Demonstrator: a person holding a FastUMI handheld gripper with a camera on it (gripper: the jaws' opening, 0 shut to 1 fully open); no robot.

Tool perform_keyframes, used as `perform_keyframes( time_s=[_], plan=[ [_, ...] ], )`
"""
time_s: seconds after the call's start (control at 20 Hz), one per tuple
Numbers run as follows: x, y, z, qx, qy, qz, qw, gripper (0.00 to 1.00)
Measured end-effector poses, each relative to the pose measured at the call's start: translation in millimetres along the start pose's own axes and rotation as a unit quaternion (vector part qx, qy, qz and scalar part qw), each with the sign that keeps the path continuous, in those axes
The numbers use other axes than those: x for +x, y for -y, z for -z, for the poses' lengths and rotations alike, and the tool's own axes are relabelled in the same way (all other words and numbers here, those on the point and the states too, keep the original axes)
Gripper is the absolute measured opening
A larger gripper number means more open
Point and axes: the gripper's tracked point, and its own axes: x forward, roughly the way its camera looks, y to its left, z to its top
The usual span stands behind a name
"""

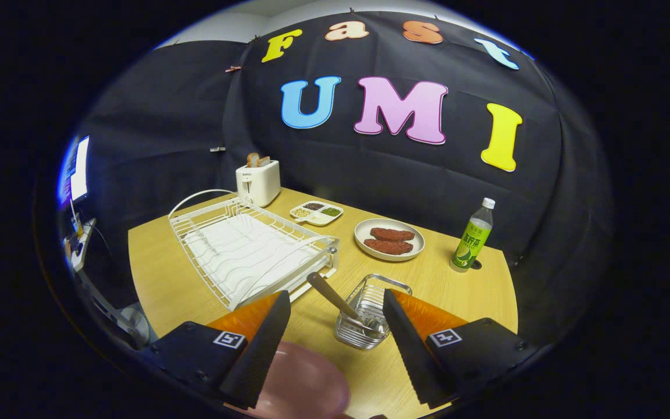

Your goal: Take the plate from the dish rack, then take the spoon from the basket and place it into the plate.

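A pinkish plate (306, 387) lies on the wooden table (469, 291) low between my fingers, close to the left one. My gripper (335, 305) is open and holds nothing. Just ahead of the fingers, nearer the right one, stands a small wire basket (373, 311) with a spoon (335, 299) in it; the handle leans up and to the left. The white wire dish rack (250, 250) stands beyond the left finger with no dishes in it.
A white toaster (258, 180) with bread stands behind the rack. Further back are a divided snack dish (316, 213), a plate of reddish meat slices (389, 239) and a green drink bottle (473, 235) to the right.
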Motion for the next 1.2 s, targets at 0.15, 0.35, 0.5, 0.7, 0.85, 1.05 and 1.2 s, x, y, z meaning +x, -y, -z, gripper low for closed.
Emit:
perform_keyframes(
  time_s=[0.15,0.35,0.5,0.7,0.85,1.05,1.2],
  plan=[
    [26,-3,-2,-0.023,0.001,0.005,1.0,0.98],
    [52,-7,0,-0.036,0.001,0.008,0.999,0.87],
    [62,-6,1,-0.042,0.002,0.015,0.999,0.68],
    [66,-6,14,-0.055,-0.021,0.02,0.998,0.39],
    [66,-9,16,-0.045,-0.031,0.012,0.998,0.29],
    [64,13,3,-0.03,-0.024,0.043,0.998,0.22],
    [61,19,-7,0.022,-0.022,0.042,0.999,0.12]
  ],
)
